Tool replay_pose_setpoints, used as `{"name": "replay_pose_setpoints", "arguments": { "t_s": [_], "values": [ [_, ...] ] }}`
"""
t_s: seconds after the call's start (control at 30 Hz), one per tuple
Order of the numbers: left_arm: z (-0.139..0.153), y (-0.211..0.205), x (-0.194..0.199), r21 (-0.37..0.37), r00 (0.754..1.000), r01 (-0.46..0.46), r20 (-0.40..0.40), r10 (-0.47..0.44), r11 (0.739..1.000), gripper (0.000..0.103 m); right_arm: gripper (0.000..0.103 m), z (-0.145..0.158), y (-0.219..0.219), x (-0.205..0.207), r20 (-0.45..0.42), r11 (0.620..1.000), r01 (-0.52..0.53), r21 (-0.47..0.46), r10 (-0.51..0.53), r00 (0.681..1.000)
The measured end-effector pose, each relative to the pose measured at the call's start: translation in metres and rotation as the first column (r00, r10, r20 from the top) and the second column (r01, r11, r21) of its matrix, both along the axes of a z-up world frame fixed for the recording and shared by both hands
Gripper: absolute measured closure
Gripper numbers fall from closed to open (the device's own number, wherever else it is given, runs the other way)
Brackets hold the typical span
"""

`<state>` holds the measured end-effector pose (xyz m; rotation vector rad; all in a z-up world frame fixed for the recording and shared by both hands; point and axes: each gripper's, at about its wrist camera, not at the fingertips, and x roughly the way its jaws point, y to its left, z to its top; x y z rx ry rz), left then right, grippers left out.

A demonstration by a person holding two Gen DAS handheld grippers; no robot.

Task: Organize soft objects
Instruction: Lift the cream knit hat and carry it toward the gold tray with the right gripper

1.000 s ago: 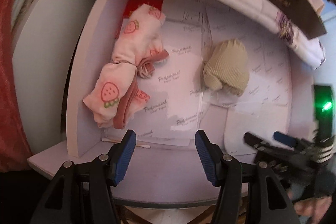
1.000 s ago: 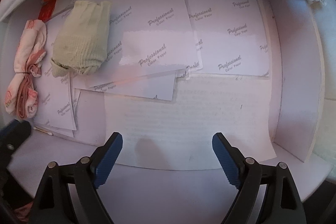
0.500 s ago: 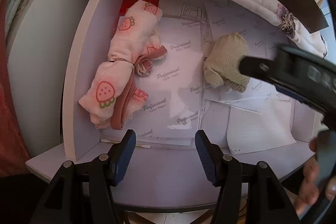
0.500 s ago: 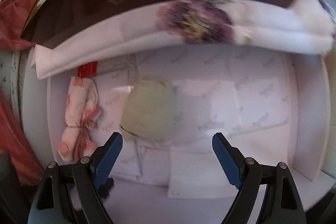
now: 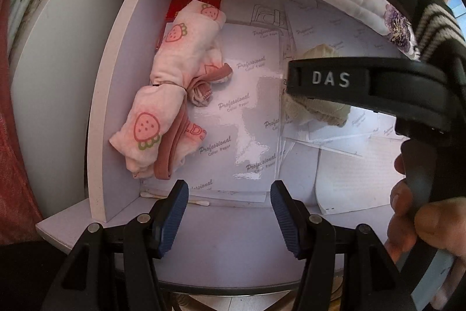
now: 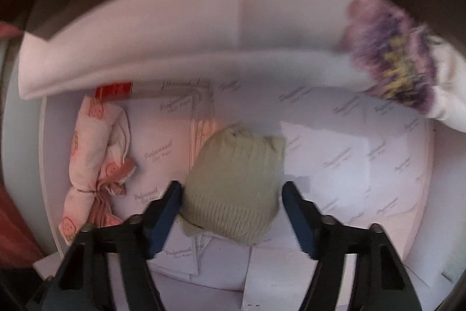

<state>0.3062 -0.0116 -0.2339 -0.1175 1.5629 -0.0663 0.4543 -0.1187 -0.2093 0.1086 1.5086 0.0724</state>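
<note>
Right claw (image 6: 231,212) closing around beige bundle (image 6: 233,188)

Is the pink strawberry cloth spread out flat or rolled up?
Rolled up. The pink strawberry cloth is a bundle tied around its middle, lying on the printed paper sheets.

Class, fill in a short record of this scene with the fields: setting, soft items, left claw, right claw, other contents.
setting: white shelf compartment lined with printed paper sheets
soft items: pink strawberry-print bundle; beige knit bundle
left claw: open, empty, above the shelf edge
right claw: closing around the beige knit bundle, which sits between its jaws
other contents: red packet behind the pink bundle
</note>
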Motion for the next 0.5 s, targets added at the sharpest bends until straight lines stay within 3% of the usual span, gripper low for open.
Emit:
{"name": "replay_pose_setpoints", "arguments": {
  "t_s": [0.3, 0.5],
  "values": [
    [-0.002, 0.000, 0.001, 0.004, 1.000, -0.005, -0.004, 0.005, 1.000, 0.044, 0.043, 0.025, -0.031, -0.041, 0.029, 0.999, -0.038, -0.031, 0.039, 0.999],
    [-0.001, -0.003, 0.000, 0.005, 1.000, 0.003, -0.002, -0.003, 1.000, 0.044, 0.043, 0.010, -0.063, -0.072, -0.065, 0.998, 0.023, -0.055, -0.027, 0.998]
  ]
}}
